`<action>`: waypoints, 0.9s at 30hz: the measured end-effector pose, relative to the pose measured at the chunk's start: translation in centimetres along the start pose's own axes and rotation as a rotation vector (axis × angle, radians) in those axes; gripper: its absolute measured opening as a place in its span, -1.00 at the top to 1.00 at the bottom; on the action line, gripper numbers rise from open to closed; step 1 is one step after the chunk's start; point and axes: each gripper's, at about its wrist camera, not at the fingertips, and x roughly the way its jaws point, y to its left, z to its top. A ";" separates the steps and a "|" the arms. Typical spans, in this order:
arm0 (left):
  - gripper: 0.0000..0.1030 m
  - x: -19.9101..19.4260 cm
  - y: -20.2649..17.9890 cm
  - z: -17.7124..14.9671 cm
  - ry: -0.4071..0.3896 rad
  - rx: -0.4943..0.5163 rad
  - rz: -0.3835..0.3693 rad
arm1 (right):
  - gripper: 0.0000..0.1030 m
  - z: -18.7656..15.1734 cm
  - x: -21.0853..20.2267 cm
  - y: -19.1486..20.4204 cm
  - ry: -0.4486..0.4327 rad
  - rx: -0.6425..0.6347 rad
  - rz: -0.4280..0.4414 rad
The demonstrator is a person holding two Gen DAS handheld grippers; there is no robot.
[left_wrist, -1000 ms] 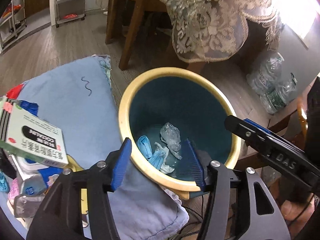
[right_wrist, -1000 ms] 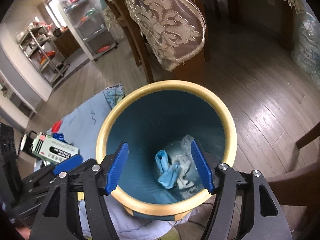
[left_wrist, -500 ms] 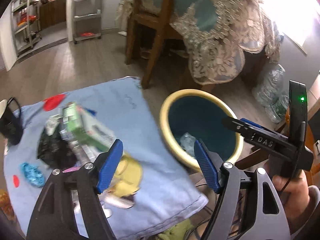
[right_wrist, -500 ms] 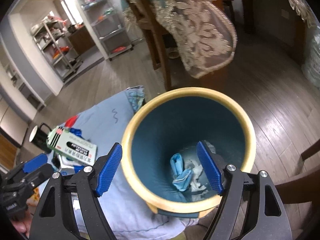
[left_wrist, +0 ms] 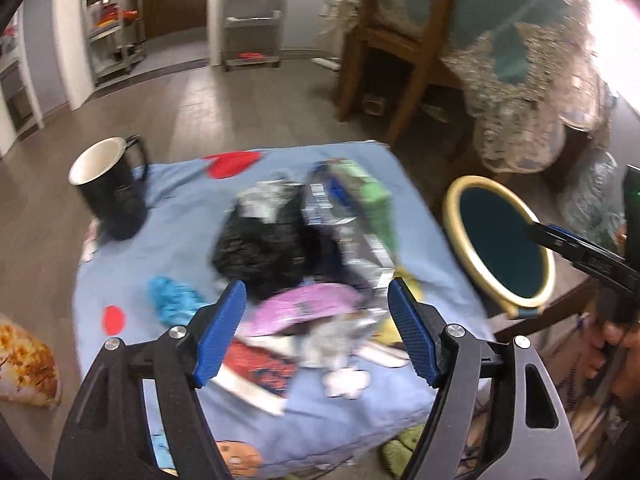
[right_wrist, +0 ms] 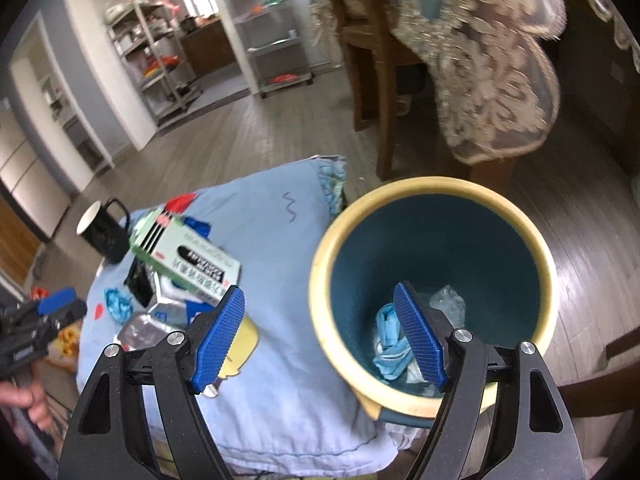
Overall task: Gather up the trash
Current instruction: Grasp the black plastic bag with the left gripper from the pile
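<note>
A teal bin with a yellow rim (right_wrist: pixel 434 190) stands right of a blue cloth (right_wrist: pixel 280 360); it also shows in the left wrist view (left_wrist: pixel 464 256). Blue and clear wrappers (right_wrist: pixel 390 340) lie in the bin. A blurred trash pile lies on the cloth: a black bag (left_wrist: pixel 256 244), a green and white box (right_wrist: pixel 188 256), a purple wrapper (left_wrist: pixel 304 308), a blue crumpled piece (left_wrist: pixel 172 300). My left gripper (left_wrist: pixel 316 338) is open and empty above the pile. My right gripper (right_wrist: pixel 320 338) is open and empty over the bin's near rim.
A black mug (left_wrist: pixel 110 192) stands at the cloth's far left corner. A wooden chair (left_wrist: pixel 396 40) and a lace-covered table (left_wrist: pixel 532 92) stand behind the bin. Metal shelves (left_wrist: pixel 252 16) line the far wall. Plastic bottles (left_wrist: pixel 588 200) lie right of the bin.
My left gripper has swung left from over the bin to above the trash pile. My right gripper has drawn back a little from the bin. Both stay open.
</note>
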 end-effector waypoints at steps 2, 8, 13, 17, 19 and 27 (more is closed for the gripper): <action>-0.32 0.3 1.1 -0.1 0.000 -0.011 0.015 | -0.51 -0.2 0.1 1.0 0.008 -0.023 0.012; -0.11 3.5 2.8 0.0 0.046 -0.002 0.027 | -0.51 -0.5 0.4 3.7 0.021 -0.096 0.039; -0.04 6.9 3.3 0.2 0.085 0.005 0.015 | -0.51 -0.7 1.0 5.7 0.038 -0.136 0.044; -0.03 9.2 3.2 0.9 0.102 -0.003 -0.012 | -0.51 -0.8 1.6 7.3 0.052 -0.160 0.051; 0.03 10.1 3.1 1.2 0.108 -0.005 -0.022 | -0.51 -0.9 1.8 8.0 0.054 -0.173 0.055; 0.75 10.8 3.6 1.2 0.119 -0.009 -0.020 | -0.51 -1.4 2.9 11.3 0.069 -0.271 0.095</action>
